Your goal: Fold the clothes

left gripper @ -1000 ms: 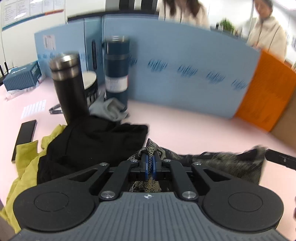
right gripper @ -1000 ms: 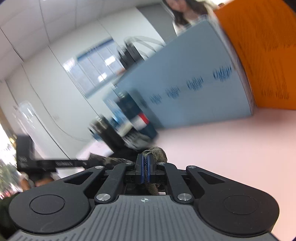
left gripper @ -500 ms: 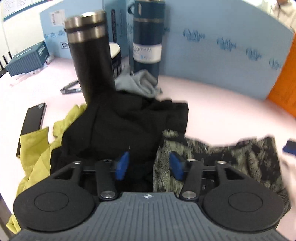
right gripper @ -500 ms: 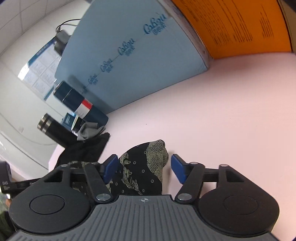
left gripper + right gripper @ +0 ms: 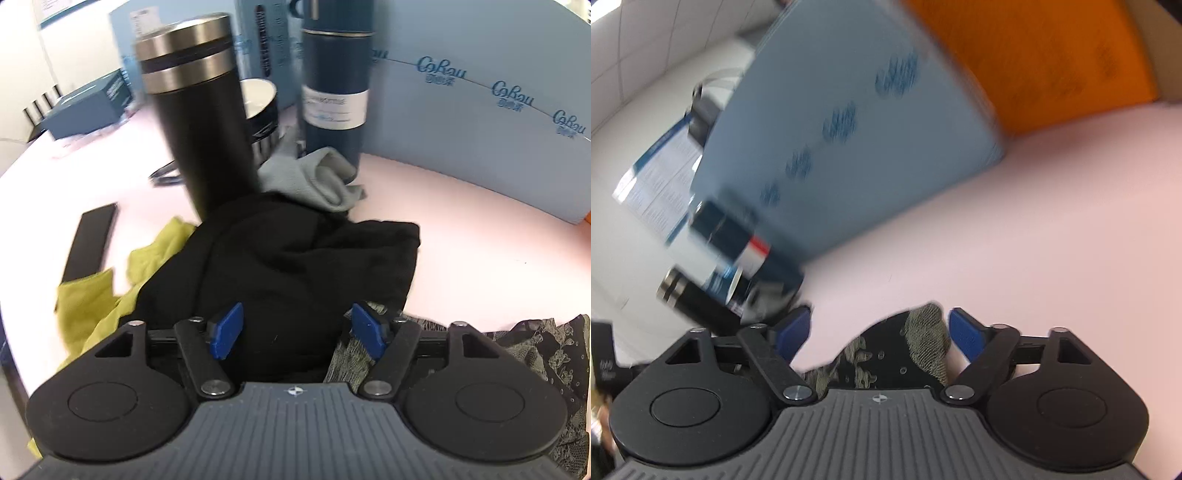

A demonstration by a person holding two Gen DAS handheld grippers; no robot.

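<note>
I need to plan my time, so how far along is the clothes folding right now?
Early days. The patterned lace garment lies flat on the pink table, and both the left gripper and right gripper are opening with nothing pinched. Left to do: the black garment, yellow-green garment and grey cloth lie crumpled in a heap.

- Ahead of my left hand-held gripper, a black flask [image 5: 201, 122] with steel bands stands on the pink bench [image 5: 480, 236].
- Right of it, a dark blue flask [image 5: 334, 81] with a white label.
- Between them, farther back, a white-rimmed cup [image 5: 260, 107].
- Far left lies a black phone [image 5: 90, 242].
- A blue board [image 5: 480, 122] stands behind; an orange one [image 5: 1052, 55] adjoins it.
</note>
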